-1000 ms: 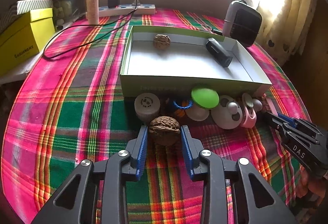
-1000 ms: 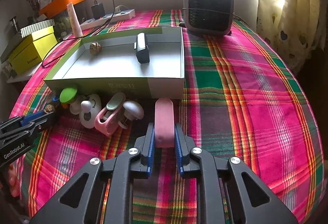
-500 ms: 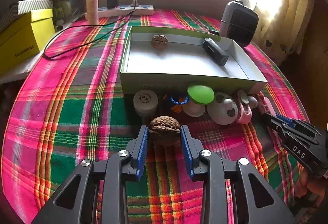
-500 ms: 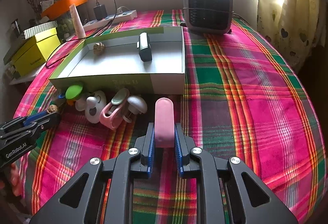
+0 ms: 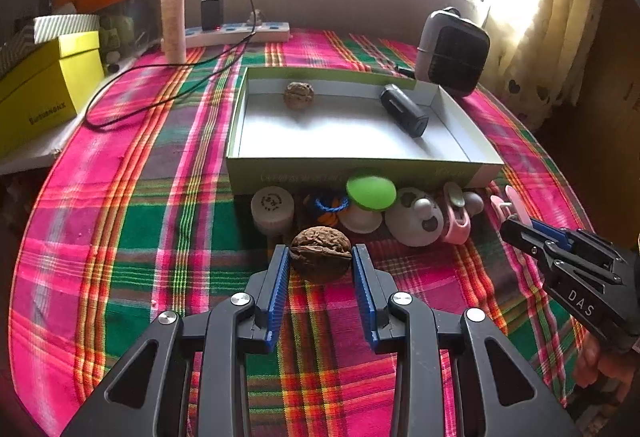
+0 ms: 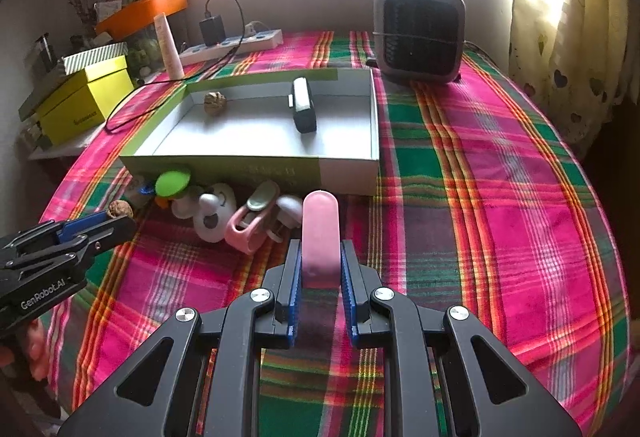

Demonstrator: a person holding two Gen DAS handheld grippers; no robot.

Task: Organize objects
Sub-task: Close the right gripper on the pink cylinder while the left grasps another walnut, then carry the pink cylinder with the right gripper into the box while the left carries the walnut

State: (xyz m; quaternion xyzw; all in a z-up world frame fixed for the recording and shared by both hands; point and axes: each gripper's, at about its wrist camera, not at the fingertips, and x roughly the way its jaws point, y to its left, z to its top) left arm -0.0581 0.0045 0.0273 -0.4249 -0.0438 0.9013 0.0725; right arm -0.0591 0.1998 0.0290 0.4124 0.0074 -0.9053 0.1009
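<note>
My left gripper (image 5: 320,257) is shut on a brown walnut (image 5: 320,251) and holds it above the plaid tablecloth, in front of the green-sided white box (image 5: 360,173). My right gripper (image 6: 320,257) is shut on a flat pink oblong piece (image 6: 320,233), near the box's right front corner (image 6: 348,177). The box holds a second walnut (image 5: 299,94) and a black device (image 5: 403,110). Along the box front lie a white round jar (image 5: 272,207), a green-topped cap (image 5: 371,191), white mushroom-shaped pieces (image 5: 416,215) and a pink clip (image 5: 456,217).
A grey heater (image 6: 420,33) stands behind the box at the right. A power strip with charger and black cable (image 5: 236,31), a cream tube (image 5: 173,21) and a yellow box (image 5: 44,85) are at the back left. A curtain hangs on the right.
Both grippers have risen and drawn back a little with their objects still held. The box and the row of small items look farther away.
</note>
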